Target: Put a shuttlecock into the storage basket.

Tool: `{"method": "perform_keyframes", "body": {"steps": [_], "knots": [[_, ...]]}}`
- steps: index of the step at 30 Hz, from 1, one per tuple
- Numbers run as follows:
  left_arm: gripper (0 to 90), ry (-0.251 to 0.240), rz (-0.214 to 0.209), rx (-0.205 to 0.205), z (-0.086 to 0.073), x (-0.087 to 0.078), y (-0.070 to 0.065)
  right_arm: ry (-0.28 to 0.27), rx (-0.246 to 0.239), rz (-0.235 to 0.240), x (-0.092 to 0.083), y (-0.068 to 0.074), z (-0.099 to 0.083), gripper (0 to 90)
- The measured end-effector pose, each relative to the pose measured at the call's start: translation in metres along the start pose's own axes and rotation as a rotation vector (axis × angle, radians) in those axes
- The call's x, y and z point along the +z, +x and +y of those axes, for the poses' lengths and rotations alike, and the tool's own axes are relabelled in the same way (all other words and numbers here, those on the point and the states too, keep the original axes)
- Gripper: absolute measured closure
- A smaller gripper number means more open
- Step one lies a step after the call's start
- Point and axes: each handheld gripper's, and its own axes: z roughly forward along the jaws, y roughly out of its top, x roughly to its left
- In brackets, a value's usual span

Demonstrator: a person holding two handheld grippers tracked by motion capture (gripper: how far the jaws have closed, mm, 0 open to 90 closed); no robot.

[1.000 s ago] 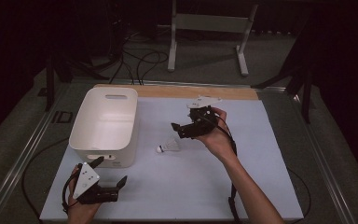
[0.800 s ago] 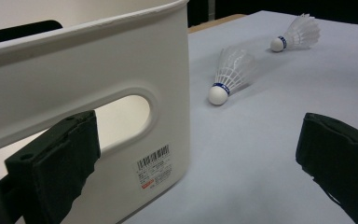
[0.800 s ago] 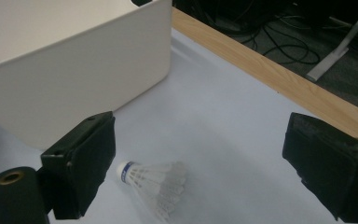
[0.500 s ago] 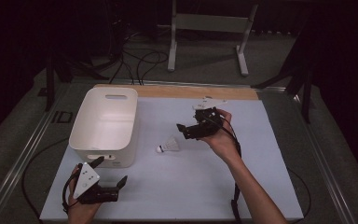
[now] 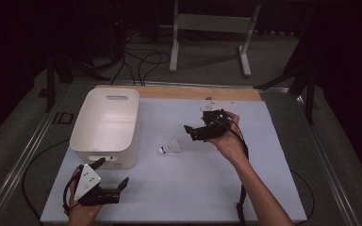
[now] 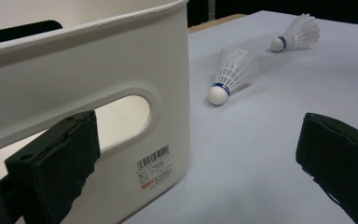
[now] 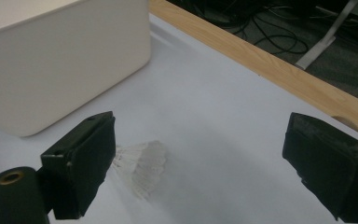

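Open tabletop (image 5: 245, 179) around the shuttlecock (image 5: 171, 147); white bin (image 5: 104, 127) just left.

Your high view looks forward and down from above your side of the table (image 5: 264, 188), taking in the whole white surface and the floor beyond. Your left gripper view sits low at the table's near left corner, hard against the white bin (image 6: 74, 93), facing across the surface past one shuttlecock (image 6: 230, 74) toward a second lying farther off. Your right gripper view hangs above mid-table, angled down toward the bin (image 7: 51, 56) and the wooden far edge (image 7: 270, 70). All three views share the bin and that near shuttlecock (image 5: 172, 146).
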Motion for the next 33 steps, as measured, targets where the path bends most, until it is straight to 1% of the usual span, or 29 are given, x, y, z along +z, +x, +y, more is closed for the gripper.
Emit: {"method": "perform_keyframes", "body": {"steps": [12,13,19,33], "knots": [[0.4,0.0,-0.001,0.002,0.0,0.0,0.0,0.016,0.011,-0.018,-0.001,-0.008,-0.008,9.5],[0.4,0.0,-0.001,0.0,0.0,0.0,0.0,0.026,0.0,-0.042,-0.001,-0.009,-0.011,9.5],[0.4,0.0,-0.001,0.002,0.0,0.0,0.0,0.034,0.005,-0.049,-0.001,-0.012,-0.014,9.5],[0.3,-0.002,-0.002,0.0,0.0,-0.001,0.0,0.063,0.024,-0.077,-0.005,-0.025,-0.029,9.5]]}}
